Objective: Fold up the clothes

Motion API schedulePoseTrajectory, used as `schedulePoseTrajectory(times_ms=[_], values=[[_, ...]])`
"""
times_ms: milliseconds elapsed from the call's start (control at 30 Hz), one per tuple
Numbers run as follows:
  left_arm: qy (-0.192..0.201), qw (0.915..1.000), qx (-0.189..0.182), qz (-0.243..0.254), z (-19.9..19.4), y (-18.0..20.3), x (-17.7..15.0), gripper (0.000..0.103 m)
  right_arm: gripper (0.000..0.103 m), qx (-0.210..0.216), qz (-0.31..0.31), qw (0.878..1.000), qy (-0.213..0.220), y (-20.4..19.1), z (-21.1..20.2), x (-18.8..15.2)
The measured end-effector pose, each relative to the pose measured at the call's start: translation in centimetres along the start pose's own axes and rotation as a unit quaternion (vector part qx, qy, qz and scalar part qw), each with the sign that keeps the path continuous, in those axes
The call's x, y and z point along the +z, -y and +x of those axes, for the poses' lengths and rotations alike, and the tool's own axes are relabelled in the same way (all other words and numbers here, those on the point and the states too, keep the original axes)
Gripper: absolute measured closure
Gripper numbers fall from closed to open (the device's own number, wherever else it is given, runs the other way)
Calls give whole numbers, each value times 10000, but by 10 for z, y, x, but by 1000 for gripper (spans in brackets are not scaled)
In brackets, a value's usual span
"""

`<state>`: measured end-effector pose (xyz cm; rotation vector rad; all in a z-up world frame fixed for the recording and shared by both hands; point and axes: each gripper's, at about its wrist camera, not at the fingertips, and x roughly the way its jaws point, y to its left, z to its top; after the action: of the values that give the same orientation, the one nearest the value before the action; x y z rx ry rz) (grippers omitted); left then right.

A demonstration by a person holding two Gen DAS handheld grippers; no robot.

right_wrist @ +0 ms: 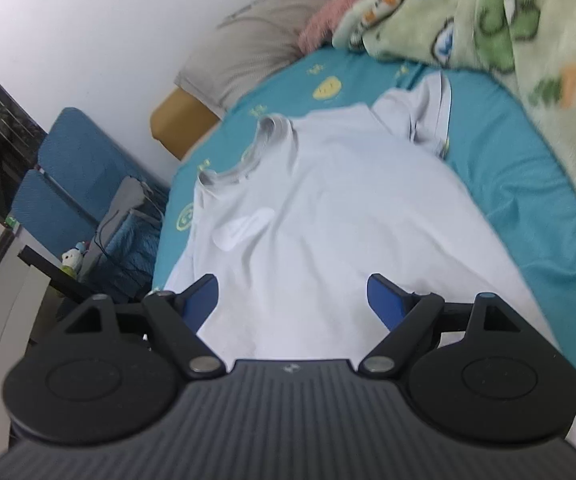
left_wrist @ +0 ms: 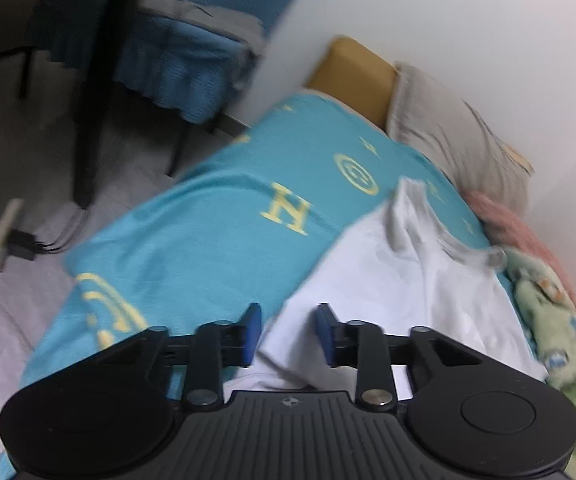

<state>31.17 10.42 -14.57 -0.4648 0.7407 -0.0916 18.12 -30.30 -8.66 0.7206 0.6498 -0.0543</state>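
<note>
In the left wrist view, the left tongs (left_wrist: 289, 332) hang spread over the edge of a white T-shirt (left_wrist: 388, 280), pinching nothing, with teal bedsheet (left_wrist: 208, 232) showing beyond the left pad. The shirt lies on the bed, a grey pillow (left_wrist: 460, 140) at its head. In the right wrist view, the right tongs (right_wrist: 293, 300) are spread wide above the shirt's lower body, empty. The T-shirt (right_wrist: 328, 200) lies spread on the sheet, collar (right_wrist: 244, 160) pointing away, one sleeve (right_wrist: 420, 116) bunched toward a green blanket (right_wrist: 508, 20) at the right
</note>
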Motion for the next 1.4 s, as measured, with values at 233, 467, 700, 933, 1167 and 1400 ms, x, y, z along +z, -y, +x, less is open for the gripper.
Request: schedulePoseTrajectory(times_ms=[233,467,700,933,1167,1400], values=[[102,9900,293,1374,-6,35,40,101,20,-121,-24,9999,-101,-1,6,-4],[761,9492,1229,2795,10,86,126,101,20,-278,-328,9991,17,-16,-3,-16],[1283,9211,2518,2679,94,91,220,101,20,-774,-984,9915,342,-33,26,-14],[776,9306,2928,2056,170,44,207,96,20,-1173,-1376,9827,400,-26,56,-12],[440,9635,2013,1709,111,40,149,48,20,-1060,-1780,9768,544,-39,54,-15],[374,9763,1263,1719,-35,49,55,31,20,-803,-2073,9730,614,-54,31,-21]])
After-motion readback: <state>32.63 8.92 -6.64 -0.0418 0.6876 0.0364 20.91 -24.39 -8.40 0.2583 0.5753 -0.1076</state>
